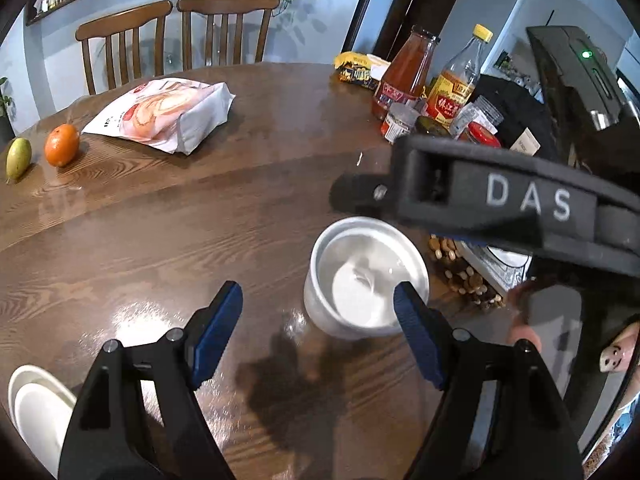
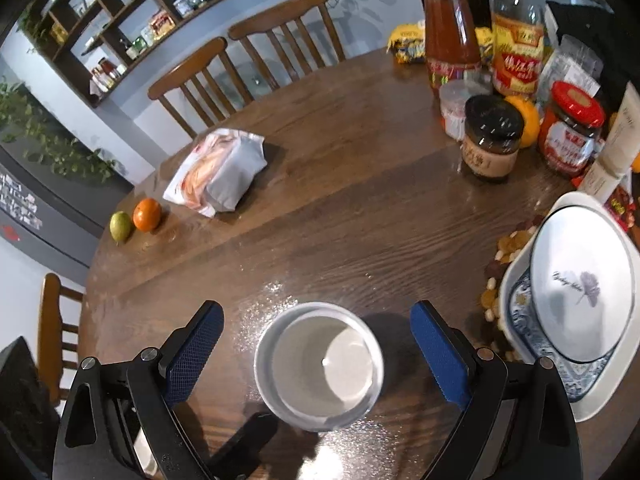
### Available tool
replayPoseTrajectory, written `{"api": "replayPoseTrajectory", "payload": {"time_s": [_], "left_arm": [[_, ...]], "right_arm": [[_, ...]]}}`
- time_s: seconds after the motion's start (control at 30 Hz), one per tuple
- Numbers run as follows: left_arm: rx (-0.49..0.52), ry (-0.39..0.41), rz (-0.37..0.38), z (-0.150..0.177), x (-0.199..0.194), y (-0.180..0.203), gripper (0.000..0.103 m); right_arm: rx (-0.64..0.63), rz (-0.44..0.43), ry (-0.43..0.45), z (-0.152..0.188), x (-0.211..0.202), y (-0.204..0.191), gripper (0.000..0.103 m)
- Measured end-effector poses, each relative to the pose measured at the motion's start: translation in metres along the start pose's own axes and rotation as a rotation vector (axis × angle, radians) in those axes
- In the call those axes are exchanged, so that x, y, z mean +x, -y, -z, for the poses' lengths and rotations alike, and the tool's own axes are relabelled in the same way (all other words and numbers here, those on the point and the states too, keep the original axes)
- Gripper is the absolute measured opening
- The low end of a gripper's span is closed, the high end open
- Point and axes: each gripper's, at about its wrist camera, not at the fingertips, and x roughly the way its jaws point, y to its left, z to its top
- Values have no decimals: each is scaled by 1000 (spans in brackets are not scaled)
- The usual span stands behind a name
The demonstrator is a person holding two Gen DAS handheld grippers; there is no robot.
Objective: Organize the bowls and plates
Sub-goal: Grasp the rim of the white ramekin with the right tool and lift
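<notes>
We see small white ceramic bowls (image 2: 319, 365) nested, white plate (image 2: 582, 286) atop blue-patterned dish (image 2: 520, 308); oval dish (image 1: 38, 408) left. Left gripper (image 1: 318, 308), right gripper (image 2: 316, 336) wide, empty.

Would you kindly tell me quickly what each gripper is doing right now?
Left gripper: open, holding nothing; the white bowl sits beside its right finger.
Right gripper: open, holding nothing; jaws wide either side of the white bowl, apart from it.

The cup (image 2: 319, 364) stands on the bench (image 2: 340, 216) at lower centre of the right wrist view, between the right claw's fingers (image 2: 440, 350). Plates (image 2: 576, 296) lie stacked at right, jars (image 2: 494, 138) upper right, bag (image 2: 218, 170) and fruit (image 2: 147, 209) at left, chairs (image 2: 240, 60) behind.
</notes>
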Motion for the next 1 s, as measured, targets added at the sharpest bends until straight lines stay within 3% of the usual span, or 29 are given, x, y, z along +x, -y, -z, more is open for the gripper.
{"api": "replayPoseTrajectory", "payload": {"time_s": [0.37, 0.57, 0.77, 1.0], "left_arm": [[-21, -74, 108, 3, 19, -3, 76], [18, -67, 235, 6, 16, 6, 78], [62, -56, 234, 10, 20, 13, 79], [56, -45, 245, 11, 24, 10, 79]], "right_arm": [[-35, 18, -90, 2, 25, 1, 95], [-76, 5, -91, 3, 19, 3, 95], [-100, 45, -103, 5, 25, 6, 95], [-117, -5, -126, 5, 34, 6, 95]]}}
